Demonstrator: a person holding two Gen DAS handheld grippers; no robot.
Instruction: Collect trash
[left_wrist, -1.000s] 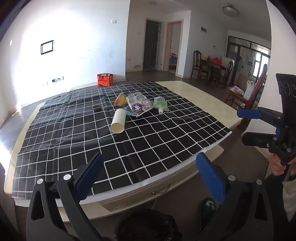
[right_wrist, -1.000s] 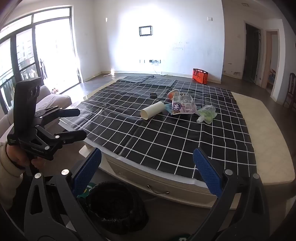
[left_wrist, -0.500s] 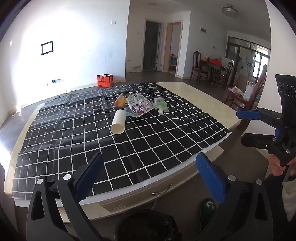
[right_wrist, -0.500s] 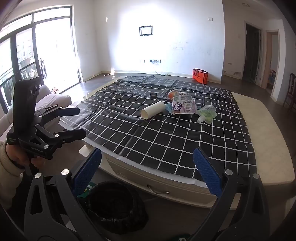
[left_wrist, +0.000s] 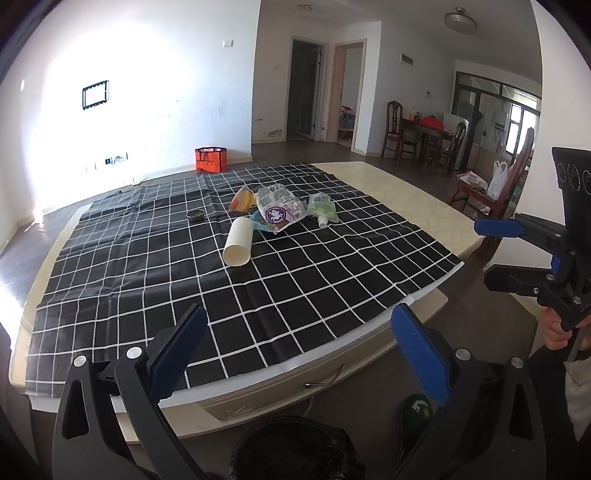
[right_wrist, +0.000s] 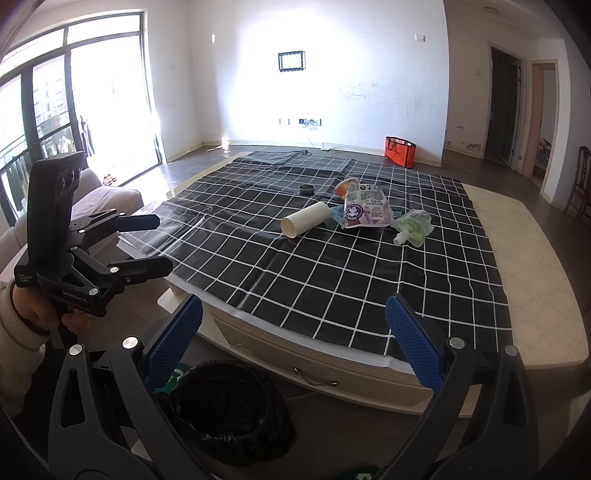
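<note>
Left tool (left_wrist: 295, 347): fingers spread wide apart, nothing between them, held off the near edge of the worktop (left_wrist: 413, 195). Cloth (left_wrist: 184, 280), black with white grid: covers most of the worktop, right strip bare. Small dark round tin (left_wrist: 195, 214): on the cloth, left of the trash cluster, apart from it. White cup (left_wrist: 238, 246): lying on its side, open mouth toward the near edge, its far end touching the cluster. Orange packet (left_wrist: 242, 199): far left of the cluster, beside the printed bag. Printed snack bag (left_wrist: 279, 212), white and purple: centre of the cluster, over a blue wrapper (left_wrist: 258, 223). Green spouted pouch (left_wrist: 322, 209): just right of the bag, cap toward the near edge. Black-lined bin (right_wrist: 225, 410): on the floor below the near worktop edge. Right tool (right_wrist: 293, 341): fingers likewise wide apart and empty, off the near edge, well short of the trash. Orange bag (right_wrist: 400, 152): on the floor by the far wall.
</note>
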